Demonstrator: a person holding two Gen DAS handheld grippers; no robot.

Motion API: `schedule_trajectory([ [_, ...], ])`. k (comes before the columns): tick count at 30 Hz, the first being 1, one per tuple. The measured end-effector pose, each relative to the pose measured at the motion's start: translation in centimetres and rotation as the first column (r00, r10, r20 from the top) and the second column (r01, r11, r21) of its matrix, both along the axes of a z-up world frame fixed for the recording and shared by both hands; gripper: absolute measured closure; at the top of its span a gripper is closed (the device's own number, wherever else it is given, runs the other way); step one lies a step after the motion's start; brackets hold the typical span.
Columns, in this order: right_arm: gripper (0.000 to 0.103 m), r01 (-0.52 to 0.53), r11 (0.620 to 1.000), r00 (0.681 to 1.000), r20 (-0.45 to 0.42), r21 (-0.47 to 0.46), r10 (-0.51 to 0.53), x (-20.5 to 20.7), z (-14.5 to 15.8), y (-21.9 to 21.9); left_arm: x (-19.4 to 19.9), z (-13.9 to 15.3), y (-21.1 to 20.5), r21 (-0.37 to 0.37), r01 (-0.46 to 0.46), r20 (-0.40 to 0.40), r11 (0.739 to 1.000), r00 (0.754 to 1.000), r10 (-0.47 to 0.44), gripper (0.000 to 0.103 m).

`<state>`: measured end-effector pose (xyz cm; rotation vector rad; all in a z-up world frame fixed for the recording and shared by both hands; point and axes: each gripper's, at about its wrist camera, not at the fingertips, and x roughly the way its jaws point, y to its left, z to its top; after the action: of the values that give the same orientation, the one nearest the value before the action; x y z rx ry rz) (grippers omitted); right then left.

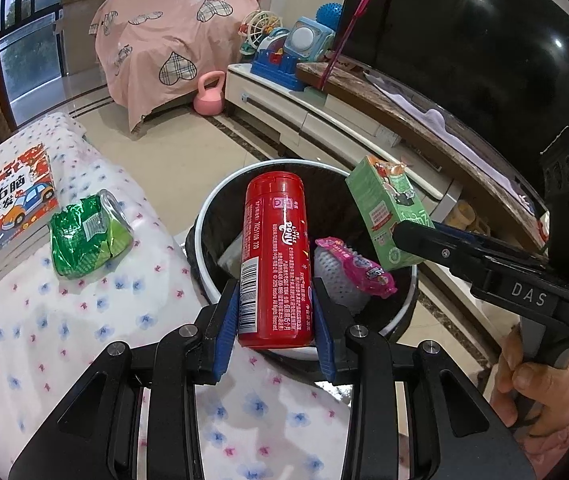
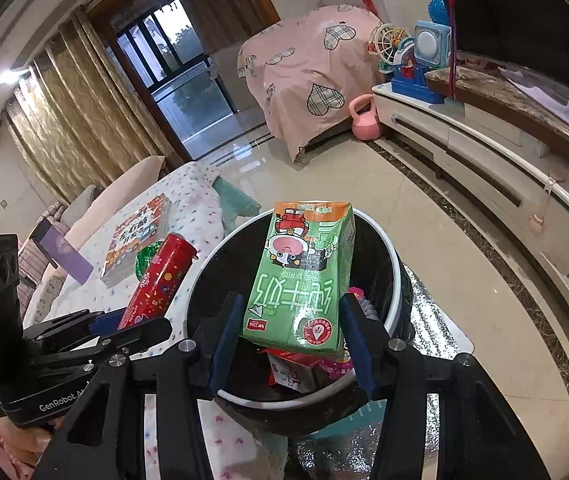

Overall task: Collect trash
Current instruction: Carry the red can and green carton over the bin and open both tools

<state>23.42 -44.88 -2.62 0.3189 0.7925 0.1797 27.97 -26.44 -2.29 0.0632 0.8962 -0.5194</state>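
My left gripper (image 1: 275, 312) is shut on a red candy tube (image 1: 274, 256) and holds it over the near rim of a black trash bin with a white rim (image 1: 204, 216). My right gripper (image 2: 290, 332) is shut on a green milk carton (image 2: 304, 276) and holds it above the bin's opening (image 2: 394, 280). The carton also shows in the left wrist view (image 1: 392, 216), and the red tube in the right wrist view (image 2: 160, 280). Inside the bin lie a pink wrapper (image 1: 358, 266) and white foam netting (image 1: 334, 284). A crumpled green snack bag (image 1: 86, 236) lies on the floral-covered table (image 1: 84, 320).
A children's book (image 1: 8, 216) lies on the table left of the green bag. A white TV cabinet (image 1: 324, 120) with toys and a television (image 1: 484, 40) runs along the right. A pink kettlebell (image 1: 208, 96) stands on the tiled floor beside pink-covered furniture (image 1: 164, 40).
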Motion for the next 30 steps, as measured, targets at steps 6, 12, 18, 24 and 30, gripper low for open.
schedule_trajectory([
  [6,0.052,-0.003,1.000,1.000,-0.017,-0.009,0.003,0.9,-0.3,-0.1,0.4,-0.3,-0.1,0.004,-0.005,-0.011,1.000,1.000,0.005,0.070],
  [12,0.052,-0.006,1.000,0.999,-0.033,-0.021,0.006,1.4,-0.8,0.0,0.7,-0.4,-0.6,0.015,0.002,-0.012,1.000,1.000,-0.002,0.070],
  [18,0.052,-0.004,1.000,0.999,-0.039,-0.022,0.003,1.5,-1.0,-0.2,0.9,-0.5,-0.8,0.016,0.001,-0.018,1.000,1.000,-0.001,0.070],
  [24,0.052,-0.004,1.000,0.999,-0.048,-0.027,0.003,1.7,-1.1,-0.2,1.1,-0.6,-0.9,0.021,0.002,-0.026,1.000,1.000,-0.001,0.070],
  [30,0.052,-0.005,1.000,0.999,-0.050,-0.028,0.004,1.9,-1.2,-0.2,1.4,-0.9,-1.1,0.025,0.002,-0.036,1.000,0.999,-0.001,0.070],
])
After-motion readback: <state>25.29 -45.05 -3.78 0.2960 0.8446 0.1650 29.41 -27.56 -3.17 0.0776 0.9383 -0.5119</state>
